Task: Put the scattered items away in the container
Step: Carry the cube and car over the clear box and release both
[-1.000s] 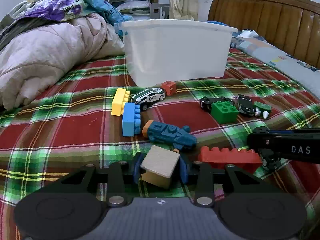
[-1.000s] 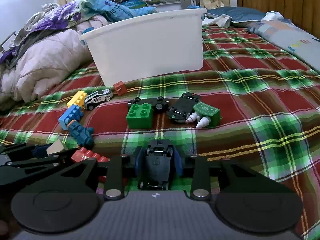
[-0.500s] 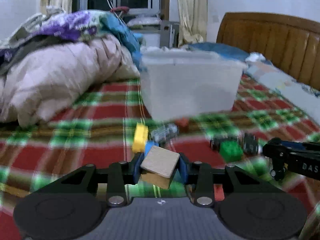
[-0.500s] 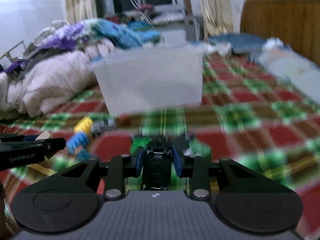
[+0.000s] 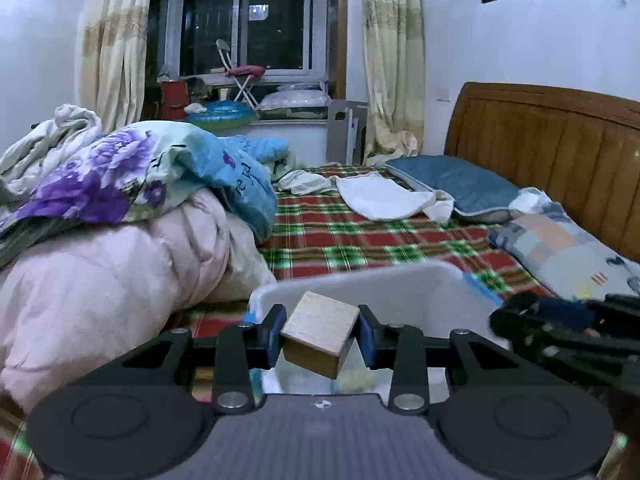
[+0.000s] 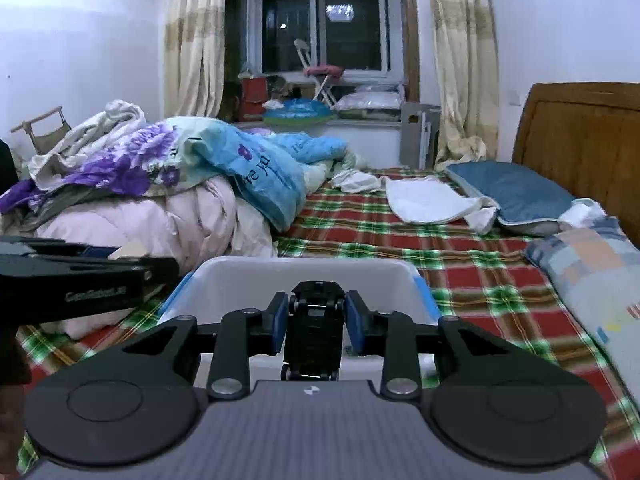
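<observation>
Lifted off the plaid blanket [image 5: 320, 236] since a second ago, both loads now over the white container [image 5: 400, 280], toys on the bed gone from view. At 9 o'clock, pink quilt [image 5: 100, 280]. Left gripper [image 5: 321, 338] clamped on a tilted wooden block [image 5: 320, 330] above the near rim. At 3 o'clock, right gripper [image 6: 317, 322] pinching a black toy car [image 6: 316, 320] over the tub's hollow

The block [image 5: 322, 332] is matt bare wood; the bin [image 5: 400, 280] smooth white plastic; the car [image 6: 316, 328] glossy black plastic; the bed [image 5: 344, 236] checked cloth; the headboard [image 5: 560, 140] polished wood.
</observation>
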Motion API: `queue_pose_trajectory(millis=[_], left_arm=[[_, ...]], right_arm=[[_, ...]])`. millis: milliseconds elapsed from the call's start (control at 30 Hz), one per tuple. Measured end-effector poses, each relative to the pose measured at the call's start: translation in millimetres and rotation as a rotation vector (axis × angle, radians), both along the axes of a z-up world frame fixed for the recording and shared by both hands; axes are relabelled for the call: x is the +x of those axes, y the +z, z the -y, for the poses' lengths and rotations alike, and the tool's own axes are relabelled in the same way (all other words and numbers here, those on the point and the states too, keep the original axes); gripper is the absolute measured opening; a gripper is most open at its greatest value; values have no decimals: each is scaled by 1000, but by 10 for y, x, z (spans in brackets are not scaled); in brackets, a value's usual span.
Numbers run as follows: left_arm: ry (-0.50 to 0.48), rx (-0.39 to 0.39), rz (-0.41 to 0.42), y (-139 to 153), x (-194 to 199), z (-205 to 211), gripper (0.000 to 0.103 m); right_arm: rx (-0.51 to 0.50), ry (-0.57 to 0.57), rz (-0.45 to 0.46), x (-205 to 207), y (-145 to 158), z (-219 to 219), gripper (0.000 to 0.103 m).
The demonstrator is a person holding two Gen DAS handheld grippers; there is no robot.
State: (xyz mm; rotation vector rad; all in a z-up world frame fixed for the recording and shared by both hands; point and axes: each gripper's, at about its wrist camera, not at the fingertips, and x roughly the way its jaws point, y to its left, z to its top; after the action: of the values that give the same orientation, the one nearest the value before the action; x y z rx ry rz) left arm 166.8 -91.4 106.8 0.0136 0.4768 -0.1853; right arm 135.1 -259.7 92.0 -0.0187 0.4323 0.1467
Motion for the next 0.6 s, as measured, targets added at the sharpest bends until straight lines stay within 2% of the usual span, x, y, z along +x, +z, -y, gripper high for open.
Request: queue_pose_trajectory(millis=[200,400,467,500,533,567,600], left_arm=[[31,-4,-72,-131,352,16,41],[36,22,-131,-309,500,47,42],[30,29,-135,-339,513,78,47],[27,35,-138,-347,527,97,56],[26,48,-143,-361,536,123,67],[21,59,-143,-369,545,143,69],[16,73,-139,-375,537,167,69]], right_arm=[[-13,-10,-83,436,-102,64,34],[-59,-13,-128,609,-228,104,34],[-66,-11,-138,643,-259,106,34],[-71,-12,-143,661,-275,99,35],[-76,-12,-148,687,-279,92,39],[-81,-13,-154,700,-289,85,47],[-87,-14,-158,703,-302,77,72]])
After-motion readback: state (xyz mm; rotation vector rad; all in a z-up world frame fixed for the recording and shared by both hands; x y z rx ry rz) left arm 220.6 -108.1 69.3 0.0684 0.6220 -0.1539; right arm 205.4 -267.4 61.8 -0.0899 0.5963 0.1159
